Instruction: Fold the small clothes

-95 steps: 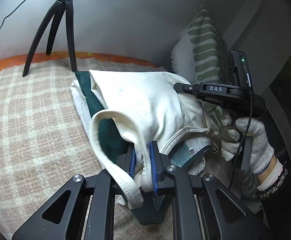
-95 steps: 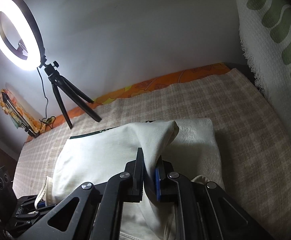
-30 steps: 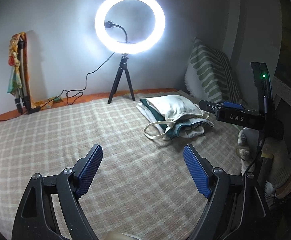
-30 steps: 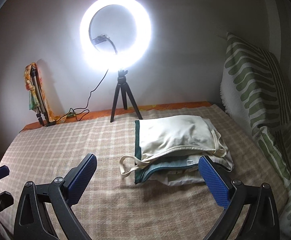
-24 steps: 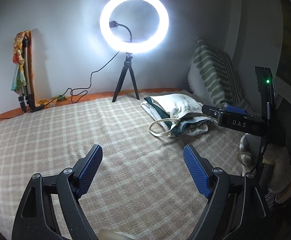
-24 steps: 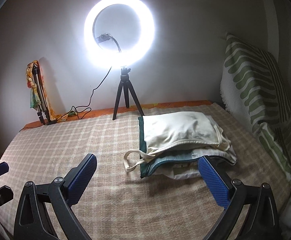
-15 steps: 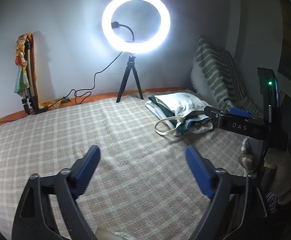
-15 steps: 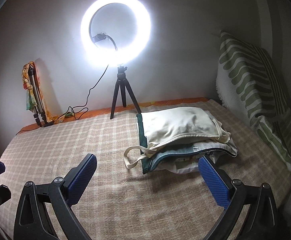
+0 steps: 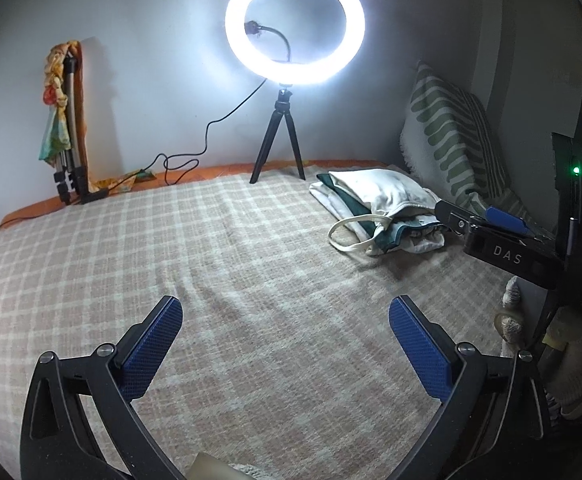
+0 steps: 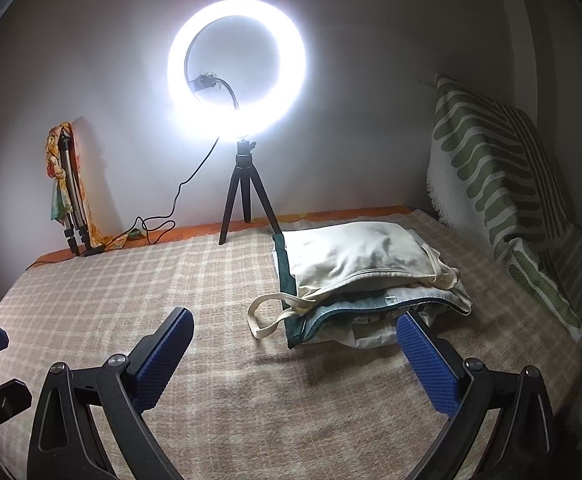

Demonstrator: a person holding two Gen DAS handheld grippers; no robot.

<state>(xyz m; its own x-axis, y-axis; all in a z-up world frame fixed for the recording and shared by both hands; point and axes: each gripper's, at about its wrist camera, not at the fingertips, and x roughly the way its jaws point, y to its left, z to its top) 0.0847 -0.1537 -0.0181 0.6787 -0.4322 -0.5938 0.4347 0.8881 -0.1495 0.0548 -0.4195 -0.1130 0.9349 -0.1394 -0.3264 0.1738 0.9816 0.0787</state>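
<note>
A stack of folded small clothes (image 10: 355, 276) lies on the checked blanket (image 10: 171, 292), cream top uppermost over a dark green piece and white ones; a cream strap loop (image 10: 267, 312) trails off its front left. The stack also shows in the left wrist view (image 9: 383, 208) at the far right. My left gripper (image 9: 285, 336) is open and empty, well short of the stack. My right gripper (image 10: 295, 348) is open and empty, just in front of the stack. The right gripper's body (image 9: 507, 240) shows at the right of the left wrist view.
A lit ring light on a black tripod (image 10: 243, 200) stands at the bed's back edge by the wall, its cable trailing left. A folded tripod with a coloured cloth (image 10: 67, 196) leans at back left. Green-striped pillows (image 10: 503, 184) line the right side.
Both grippers have let go of the cream top, opened wide and pulled back from the stack. In the last second the stack lies still and the views shift only slightly.
</note>
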